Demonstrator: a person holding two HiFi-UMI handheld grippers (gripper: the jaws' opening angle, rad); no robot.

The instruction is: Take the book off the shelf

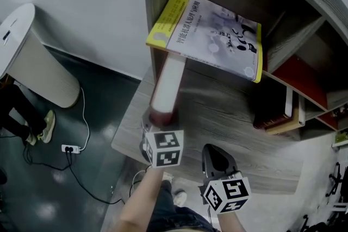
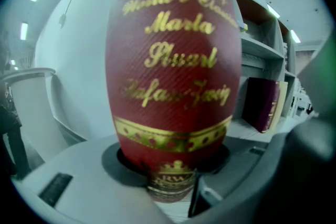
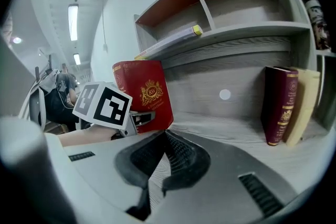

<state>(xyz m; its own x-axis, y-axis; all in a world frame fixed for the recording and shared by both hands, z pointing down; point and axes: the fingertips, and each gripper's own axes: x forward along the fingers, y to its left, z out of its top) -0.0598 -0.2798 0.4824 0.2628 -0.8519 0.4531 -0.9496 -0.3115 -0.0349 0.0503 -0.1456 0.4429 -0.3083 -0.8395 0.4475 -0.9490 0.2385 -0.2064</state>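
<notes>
A red book with gold lettering (image 2: 176, 60) stands upright near the left end of the wooden shelf board (image 1: 228, 111). From above I see its white page edges (image 1: 167, 84). My left gripper (image 1: 159, 117) is shut on the lower end of its spine, which fills the left gripper view. In the right gripper view the red book (image 3: 144, 94) stands just behind the left gripper's marker cube (image 3: 102, 105). My right gripper (image 1: 217, 163) hangs in front of the board with nothing in it; its jaw tips touch (image 3: 164, 134).
A yellow-edged book (image 1: 212, 35) lies flat on the shelf above. Dark red and cream books (image 3: 286, 105) stand at the right. A white bin (image 1: 32, 57), a power strip (image 1: 70, 148) and a person's legs (image 1: 22, 114) are on the floor at the left.
</notes>
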